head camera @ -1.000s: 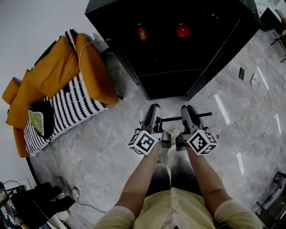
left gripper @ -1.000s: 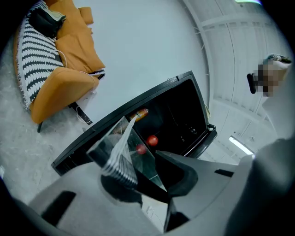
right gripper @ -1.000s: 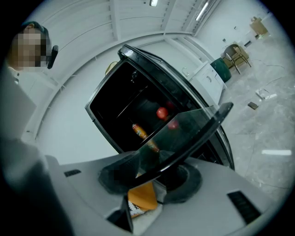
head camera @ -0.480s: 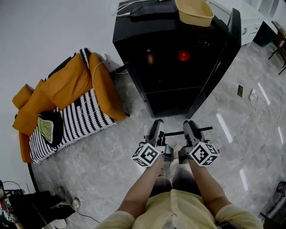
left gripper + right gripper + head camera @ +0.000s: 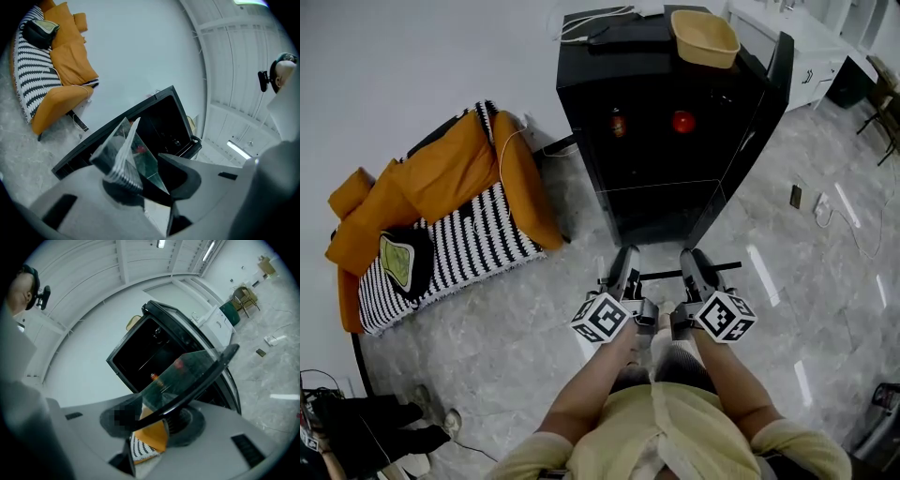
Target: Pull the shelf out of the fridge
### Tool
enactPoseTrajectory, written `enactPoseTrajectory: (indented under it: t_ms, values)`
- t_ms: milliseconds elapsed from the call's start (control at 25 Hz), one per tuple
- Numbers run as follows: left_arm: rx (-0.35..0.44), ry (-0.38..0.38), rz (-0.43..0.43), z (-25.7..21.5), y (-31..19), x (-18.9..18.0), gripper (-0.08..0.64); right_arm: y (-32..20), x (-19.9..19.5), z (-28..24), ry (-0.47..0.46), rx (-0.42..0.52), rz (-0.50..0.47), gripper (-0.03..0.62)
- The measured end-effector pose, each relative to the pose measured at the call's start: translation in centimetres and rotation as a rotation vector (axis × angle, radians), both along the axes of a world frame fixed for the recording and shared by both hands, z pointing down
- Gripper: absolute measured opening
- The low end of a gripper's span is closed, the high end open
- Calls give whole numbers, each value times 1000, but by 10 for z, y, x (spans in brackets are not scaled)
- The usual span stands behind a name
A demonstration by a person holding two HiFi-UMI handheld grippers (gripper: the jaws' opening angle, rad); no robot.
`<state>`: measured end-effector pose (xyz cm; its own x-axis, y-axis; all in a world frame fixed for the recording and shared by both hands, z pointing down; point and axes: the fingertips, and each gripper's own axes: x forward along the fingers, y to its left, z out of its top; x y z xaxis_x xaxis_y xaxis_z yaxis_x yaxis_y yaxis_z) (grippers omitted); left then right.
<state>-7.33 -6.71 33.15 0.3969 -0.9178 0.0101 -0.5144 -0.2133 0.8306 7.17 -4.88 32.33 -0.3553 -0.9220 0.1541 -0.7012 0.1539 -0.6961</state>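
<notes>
Holding the shelf [image 5: 664,275] out low in front of the body, fully clear of the fridge [image 5: 661,131] and well apart from it, above the floor [image 5: 525,309]. Clamped at one side by the left gripper [image 5: 625,255], ribbed pad tight on the glass; clamped at the other by the right gripper [image 5: 694,255], closed on the dark rim. Pull judged complete, with only carrying and setting down left. Best to hold the pane level, grip evenly on both sides and move both hands as one: twisting could crack or slip the glass. Mind the open door [image 5: 764,103] and the sofa [image 5: 450,187] when turning.
</notes>
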Motion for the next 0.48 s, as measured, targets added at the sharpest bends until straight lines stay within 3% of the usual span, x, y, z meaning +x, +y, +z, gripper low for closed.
enactPoseTrajectory:
  t_ms: [480]
  values:
    - [19,-13,25,-40,19,-6,103,22,-7,-38,-14,22,7,153]
